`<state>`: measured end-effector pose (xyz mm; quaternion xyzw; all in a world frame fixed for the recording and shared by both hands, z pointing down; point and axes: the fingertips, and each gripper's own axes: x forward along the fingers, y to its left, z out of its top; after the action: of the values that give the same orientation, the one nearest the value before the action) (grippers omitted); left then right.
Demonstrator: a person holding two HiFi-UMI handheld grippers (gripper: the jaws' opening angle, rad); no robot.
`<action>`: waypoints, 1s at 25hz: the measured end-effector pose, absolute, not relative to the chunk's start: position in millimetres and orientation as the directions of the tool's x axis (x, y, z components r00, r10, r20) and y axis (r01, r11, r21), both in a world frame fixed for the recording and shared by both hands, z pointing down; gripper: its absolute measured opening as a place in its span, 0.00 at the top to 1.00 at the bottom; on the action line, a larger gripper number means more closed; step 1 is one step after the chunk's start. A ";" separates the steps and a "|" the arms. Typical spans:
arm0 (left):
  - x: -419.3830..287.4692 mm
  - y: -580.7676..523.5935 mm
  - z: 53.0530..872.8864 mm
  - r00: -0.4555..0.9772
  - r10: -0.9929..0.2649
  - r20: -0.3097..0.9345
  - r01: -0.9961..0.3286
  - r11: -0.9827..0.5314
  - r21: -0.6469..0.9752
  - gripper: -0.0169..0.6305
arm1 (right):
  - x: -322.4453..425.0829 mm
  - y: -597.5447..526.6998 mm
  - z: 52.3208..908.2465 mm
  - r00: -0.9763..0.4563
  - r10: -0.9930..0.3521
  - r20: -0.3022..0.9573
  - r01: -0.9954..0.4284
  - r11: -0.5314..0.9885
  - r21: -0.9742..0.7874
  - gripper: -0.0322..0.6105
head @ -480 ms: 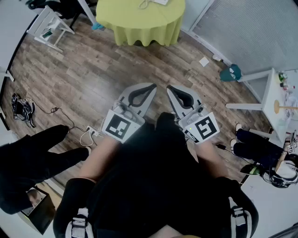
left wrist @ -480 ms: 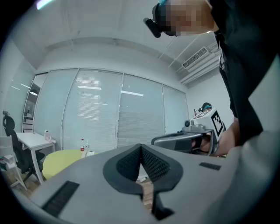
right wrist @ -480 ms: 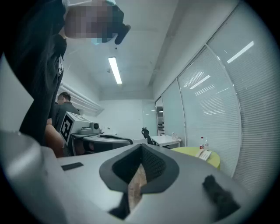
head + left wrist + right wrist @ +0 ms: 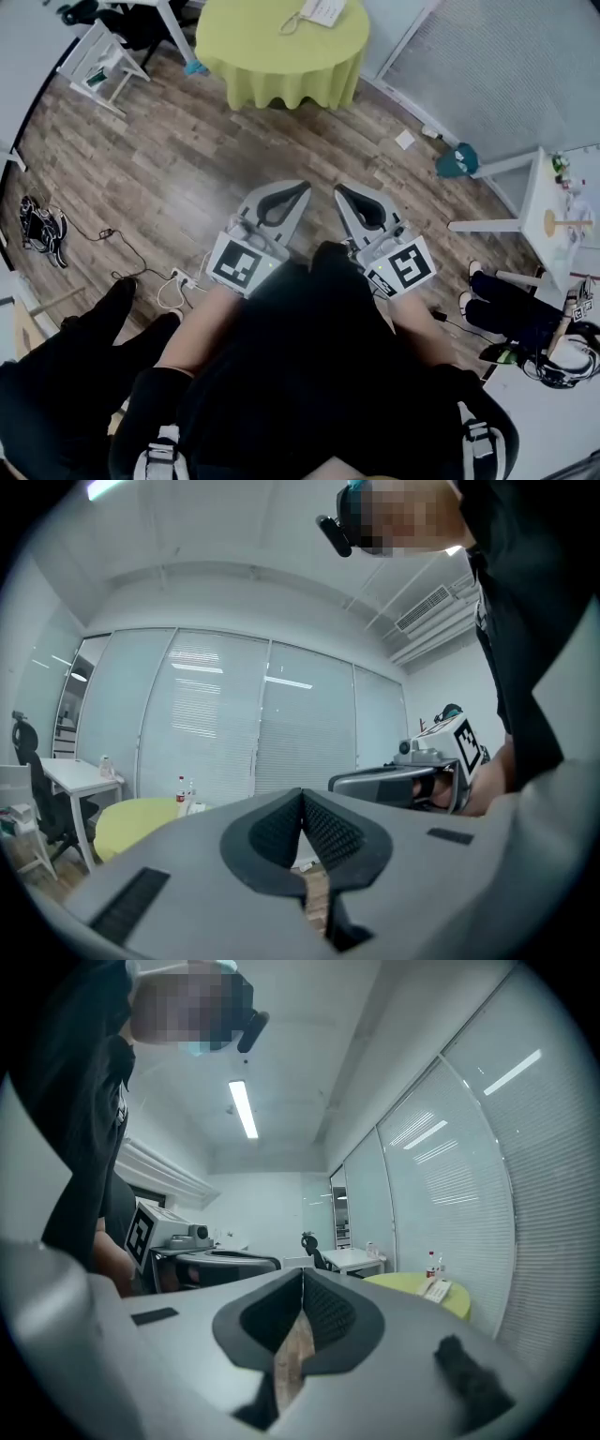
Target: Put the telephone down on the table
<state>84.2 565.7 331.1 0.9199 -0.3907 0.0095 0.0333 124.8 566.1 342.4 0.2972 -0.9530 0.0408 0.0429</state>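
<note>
At the far left of the wooden floor [image 4: 187,159] lies a tangle of cables [image 4: 42,225], and another person's dark-clad legs [image 4: 66,366] stand at the lower left. Right of them, the left tool [image 4: 305,186] is held level over the floor. Its jaws are pressed together at the tips with nothing between them. Beyond it, well apart from both tools, stands a round yellow-green tabletop [image 4: 253,42]. The white telephone [image 4: 319,11] lies on it toward the far side, and neither tool touches it. Just beside the left tool is the right tool [image 4: 340,190], held almost level, with its jaws also pressed together and empty. Its tips are near the left tool's tips but apart from them. Both tools reach out in front of the holder's dark torso [image 4: 309,375]. Further right, a teal object [image 4: 459,159] lies on the floor near a white tabletop [image 4: 548,187] that carries small items.
</note>
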 end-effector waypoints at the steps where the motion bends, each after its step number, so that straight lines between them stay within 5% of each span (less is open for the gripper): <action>1: 81.8 565.4 330.4 0.693 -0.720 0.042 -0.721 -0.691 0.054 0.95 | 122.7 566.2 341.0 -0.820 -0.562 0.105 -0.569 0.821 -0.050 0.92; 25: 27.7 549.2 331.1 0.617 -0.785 0.053 -0.787 -0.613 0.072 0.95 | 74.1 544.0 342.8 -0.862 -0.497 0.101 -0.504 0.862 -0.053 0.92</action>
<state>27.7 549.2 331.1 0.8981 -0.4376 0.0081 0.0439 74.1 544.0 342.8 0.2595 -0.9641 0.0387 0.0418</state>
